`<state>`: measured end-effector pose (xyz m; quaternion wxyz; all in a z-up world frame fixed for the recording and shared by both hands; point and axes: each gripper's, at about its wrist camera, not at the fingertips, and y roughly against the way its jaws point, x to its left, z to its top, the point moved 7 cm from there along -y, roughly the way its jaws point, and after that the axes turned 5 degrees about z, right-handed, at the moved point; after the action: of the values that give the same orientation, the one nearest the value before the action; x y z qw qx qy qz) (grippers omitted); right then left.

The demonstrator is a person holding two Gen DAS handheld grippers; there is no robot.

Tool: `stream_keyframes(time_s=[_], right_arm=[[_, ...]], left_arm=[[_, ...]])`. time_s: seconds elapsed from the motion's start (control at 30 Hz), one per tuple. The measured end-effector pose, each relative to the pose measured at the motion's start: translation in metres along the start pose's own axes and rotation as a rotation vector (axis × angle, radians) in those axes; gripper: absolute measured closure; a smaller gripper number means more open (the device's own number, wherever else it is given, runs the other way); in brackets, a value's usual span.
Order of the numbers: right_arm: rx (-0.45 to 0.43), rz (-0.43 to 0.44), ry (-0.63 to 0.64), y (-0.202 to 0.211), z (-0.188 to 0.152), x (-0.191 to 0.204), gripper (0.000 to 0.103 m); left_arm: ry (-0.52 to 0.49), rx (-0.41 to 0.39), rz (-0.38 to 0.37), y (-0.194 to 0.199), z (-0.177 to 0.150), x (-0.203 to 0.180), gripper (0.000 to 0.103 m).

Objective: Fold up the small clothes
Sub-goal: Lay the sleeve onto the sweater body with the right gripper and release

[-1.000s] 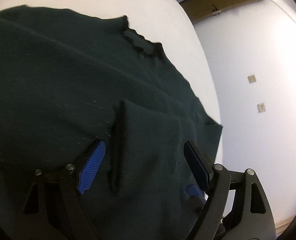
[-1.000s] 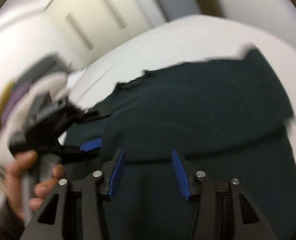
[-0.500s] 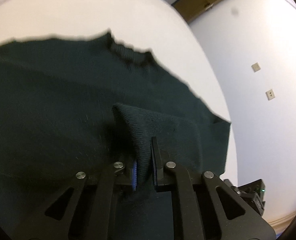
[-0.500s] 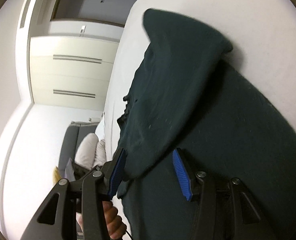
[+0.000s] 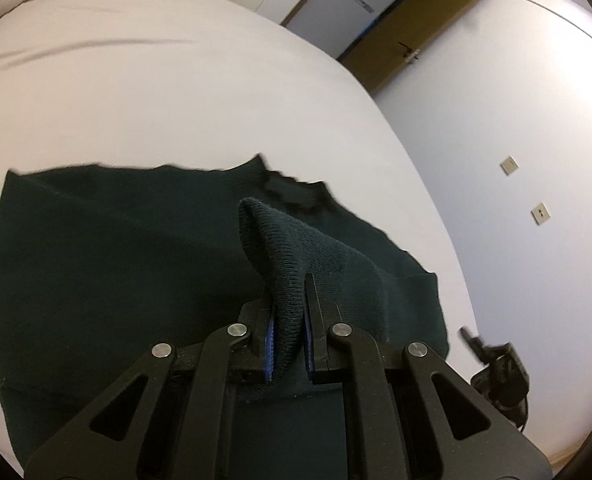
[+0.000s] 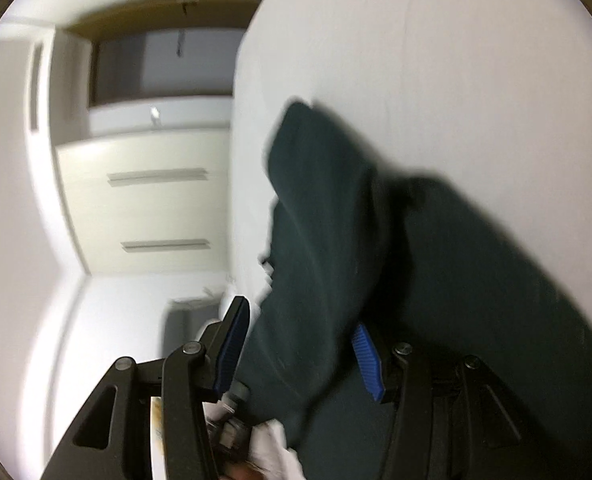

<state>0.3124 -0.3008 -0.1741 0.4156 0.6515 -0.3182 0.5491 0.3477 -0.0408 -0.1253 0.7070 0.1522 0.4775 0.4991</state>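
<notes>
A dark green knit sweater (image 5: 107, 264) lies spread on a white bed (image 5: 155, 92). My left gripper (image 5: 287, 344) is shut on a ribbed cuff of the sweater (image 5: 271, 248) and holds it lifted above the body of the garment. The neckline (image 5: 296, 196) shows just beyond the cuff. In the right wrist view my right gripper (image 6: 300, 356) is open, its blue pads (image 6: 366, 354) on either side of a raised fold of the same sweater (image 6: 320, 216). The view is tilted and blurred.
The bed edge curves along the right in the left wrist view, with a pale wall (image 5: 536, 140) and a brown door frame (image 5: 408, 36) behind. White cupboards (image 6: 147, 200) show in the right wrist view. A black device (image 5: 500, 372) sits past the bed's right edge.
My left gripper shut on the sweater cuff and lifted it up and back from the garment. My right gripper rolled onto its side and stayed open around a sweater fold.
</notes>
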Motion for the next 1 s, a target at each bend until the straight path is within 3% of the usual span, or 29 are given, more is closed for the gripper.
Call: stream_keyframes(time_s=[0.27,0.4,0.63,0.9,1.0], right_arm=[[-0.123,0.038,0.019,-0.007,0.045,0.004,0.051],[-0.119,0.03,0.057,-0.013,0.047,0.008,0.051],[-0.111,-0.004,0.102,0.003,0.045,0.008,0.054],[-0.036,-0.079,0.156,0.005,0.039,0.007,0.059],[-0.018,-0.121,0.161,0.024,0.033,0.009,0.055]], left_arm=[[0.03,0.072,0.052,-0.04,-0.018,0.035,0.094],[0.027,0.07,0.046,-0.026,-0.031,0.047,0.093],[0.019,0.074,0.048,-0.029,-0.024,0.054,0.093],[0.032,0.099,0.026,-0.027,-0.024,0.066,0.087],[0.008,0.086,0.103,-0.009,-0.019,0.074,0.087]])
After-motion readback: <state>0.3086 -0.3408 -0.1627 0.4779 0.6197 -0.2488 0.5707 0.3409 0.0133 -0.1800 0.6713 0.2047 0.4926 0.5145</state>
